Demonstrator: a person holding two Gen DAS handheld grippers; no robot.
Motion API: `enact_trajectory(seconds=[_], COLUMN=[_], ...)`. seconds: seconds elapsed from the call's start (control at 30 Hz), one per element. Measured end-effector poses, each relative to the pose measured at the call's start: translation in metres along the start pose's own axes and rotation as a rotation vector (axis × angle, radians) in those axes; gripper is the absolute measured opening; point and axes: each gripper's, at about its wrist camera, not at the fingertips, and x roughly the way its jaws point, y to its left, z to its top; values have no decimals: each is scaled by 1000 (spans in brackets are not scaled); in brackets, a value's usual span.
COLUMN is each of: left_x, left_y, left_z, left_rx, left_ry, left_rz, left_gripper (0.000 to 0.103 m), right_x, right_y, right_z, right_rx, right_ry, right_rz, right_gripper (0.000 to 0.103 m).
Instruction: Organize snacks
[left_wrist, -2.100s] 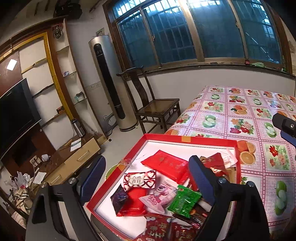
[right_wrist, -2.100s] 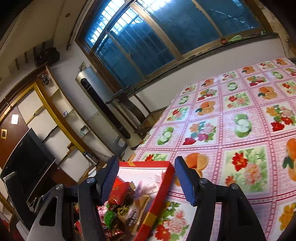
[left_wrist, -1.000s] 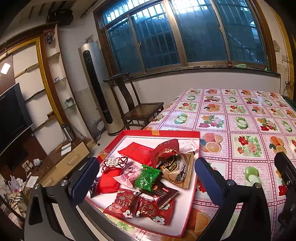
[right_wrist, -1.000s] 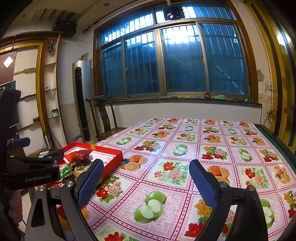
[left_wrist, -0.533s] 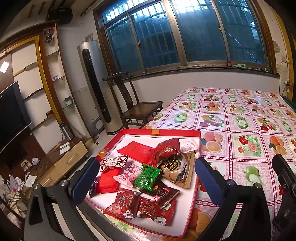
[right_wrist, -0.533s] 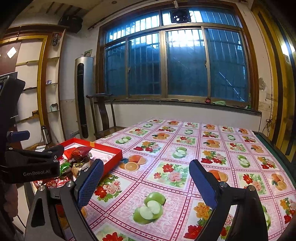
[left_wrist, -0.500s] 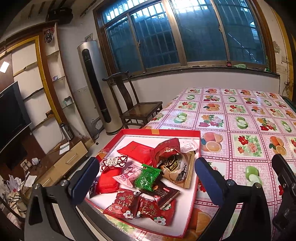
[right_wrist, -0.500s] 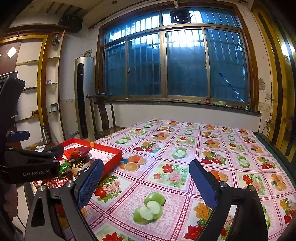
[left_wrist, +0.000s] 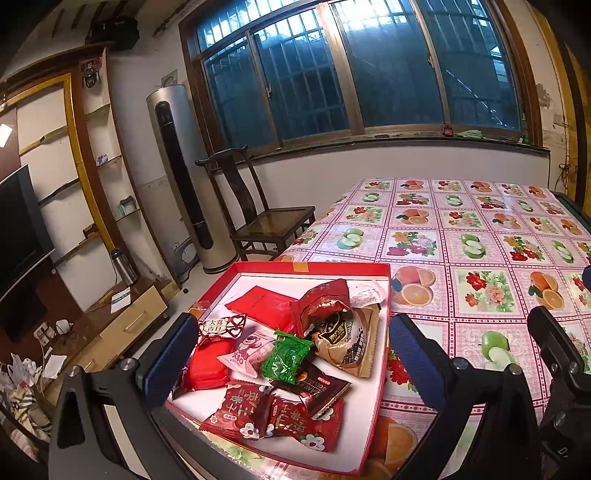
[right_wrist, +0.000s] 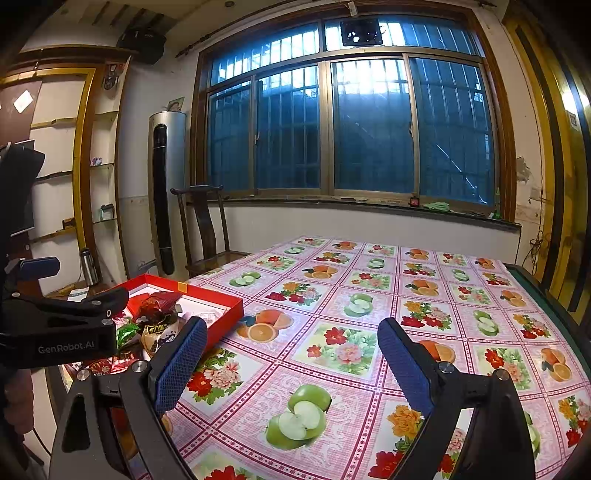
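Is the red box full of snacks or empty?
Partly full. The red box holds a loose pile of wrapped snacks toward its near end; bare white floor shows at the far end.

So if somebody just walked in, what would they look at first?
Probably the red box at the near left corner of the table, heaped with shiny snack packets, with a green packet standing out in the middle. Next, the tablecloth with its bright fruit and flower squares, covering the whole table. Behind it, the big barred window glows blue.
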Motion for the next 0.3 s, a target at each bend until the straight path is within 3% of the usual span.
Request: enact_trajectory(seconds=[0.3], left_x=[-7], left_y=[0], left_z=[1], left_rx=[-14], left_ry=[-36], left_rz=[-41], left_gripper=[103], right_x=[0], right_y=[0], right_z=[0], right_rx=[1], right_ry=[-1], right_rz=[-1], right_gripper=[96])
